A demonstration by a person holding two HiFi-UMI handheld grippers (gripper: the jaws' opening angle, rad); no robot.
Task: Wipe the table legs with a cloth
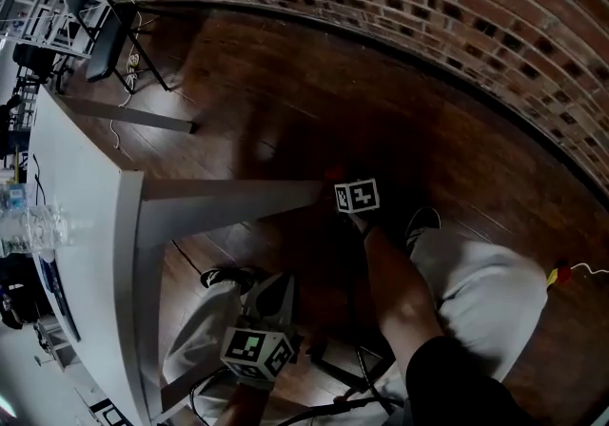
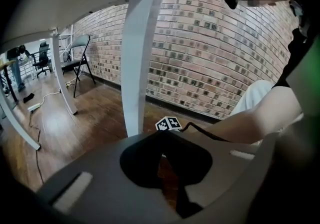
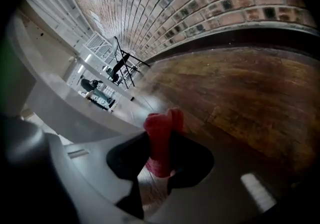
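Right gripper [image 1: 350,191] in head view sits at the floor end of the near table leg [image 1: 238,201], which runs leftward up to the table [image 1: 90,215]. Left gripper [image 1: 269,305] hangs well back. In the left gripper view its jaws are pressed together and empty, with the leg upright ahead. In the right gripper view I see jaws pinching the red cloth [image 3: 162,140], leg just left.

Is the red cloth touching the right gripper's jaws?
Touching. The right gripper view shows the right gripper with its jaws pressed against both sides of the red cloth, which bunches up between them.
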